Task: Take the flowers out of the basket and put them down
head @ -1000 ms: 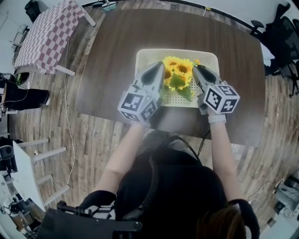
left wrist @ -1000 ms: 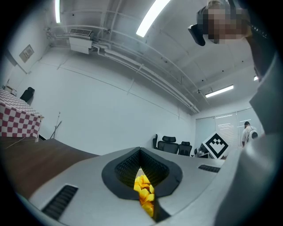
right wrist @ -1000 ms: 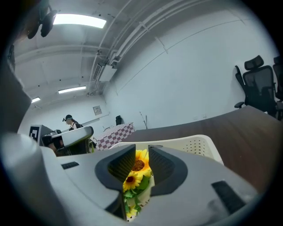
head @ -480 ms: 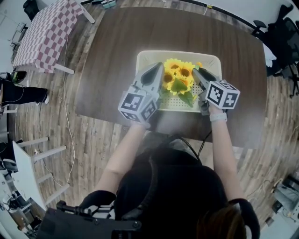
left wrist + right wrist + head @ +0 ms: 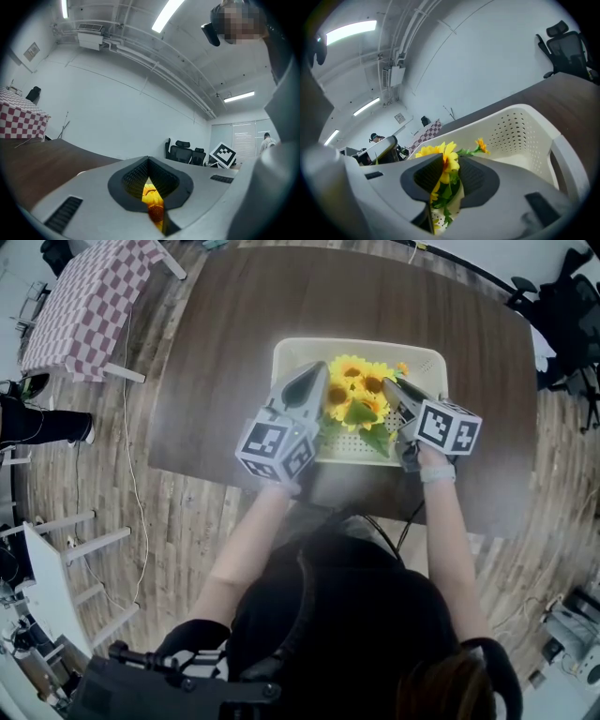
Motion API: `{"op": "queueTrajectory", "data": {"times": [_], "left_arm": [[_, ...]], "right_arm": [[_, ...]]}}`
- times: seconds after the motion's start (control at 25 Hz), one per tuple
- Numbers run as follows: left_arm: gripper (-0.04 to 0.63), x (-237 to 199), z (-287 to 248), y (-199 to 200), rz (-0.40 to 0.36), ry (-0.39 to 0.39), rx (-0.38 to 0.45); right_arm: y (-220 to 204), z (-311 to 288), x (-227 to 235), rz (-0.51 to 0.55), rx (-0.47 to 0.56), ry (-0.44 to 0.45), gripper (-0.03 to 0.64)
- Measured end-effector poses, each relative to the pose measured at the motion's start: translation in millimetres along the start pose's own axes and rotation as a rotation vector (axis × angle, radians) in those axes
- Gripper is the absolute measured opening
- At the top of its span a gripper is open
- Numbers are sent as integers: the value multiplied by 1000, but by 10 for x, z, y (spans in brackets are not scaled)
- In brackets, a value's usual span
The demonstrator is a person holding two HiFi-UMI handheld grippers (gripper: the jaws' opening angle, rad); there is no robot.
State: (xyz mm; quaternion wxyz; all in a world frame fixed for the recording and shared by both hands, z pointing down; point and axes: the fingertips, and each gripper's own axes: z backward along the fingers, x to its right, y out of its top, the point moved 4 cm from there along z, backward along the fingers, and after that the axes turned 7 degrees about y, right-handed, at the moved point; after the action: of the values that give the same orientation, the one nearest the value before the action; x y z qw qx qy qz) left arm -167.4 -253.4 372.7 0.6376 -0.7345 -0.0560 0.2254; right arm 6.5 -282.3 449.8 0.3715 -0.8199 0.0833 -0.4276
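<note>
Just sq. markers (image 5: 270,441) near flowers (image 5: 359,395).

Floor (image 5: 187,521): grey-brown wood planks
Main tbl (image 5: 234,352): dk brown, rnd corners
Side tbl (image 5: 75,310): red/white check cloth
Chairs (image 5: 185,152): blk office type
Walls (image 5: 117,108): white
Lights (image 5: 166,14): ceiling strips, on

The head view looks steeply down from above the person (image 5: 347,615) onto the table (image 5: 225,343) and basket (image 5: 291,357). The 2 gripper views sit close behind their own jaws, the left facing level, the right tilted into the basket. All 3 share the flowers (image 5: 354,390).
</note>
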Motion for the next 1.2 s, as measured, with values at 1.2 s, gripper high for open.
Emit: {"op": "queueTrajectory", "data": {"times": [1.2], "left_arm": [[55, -142, -242, -289, 59, -7, -159]], "right_arm": [[80, 220, 65, -50, 120, -100, 8]]}}
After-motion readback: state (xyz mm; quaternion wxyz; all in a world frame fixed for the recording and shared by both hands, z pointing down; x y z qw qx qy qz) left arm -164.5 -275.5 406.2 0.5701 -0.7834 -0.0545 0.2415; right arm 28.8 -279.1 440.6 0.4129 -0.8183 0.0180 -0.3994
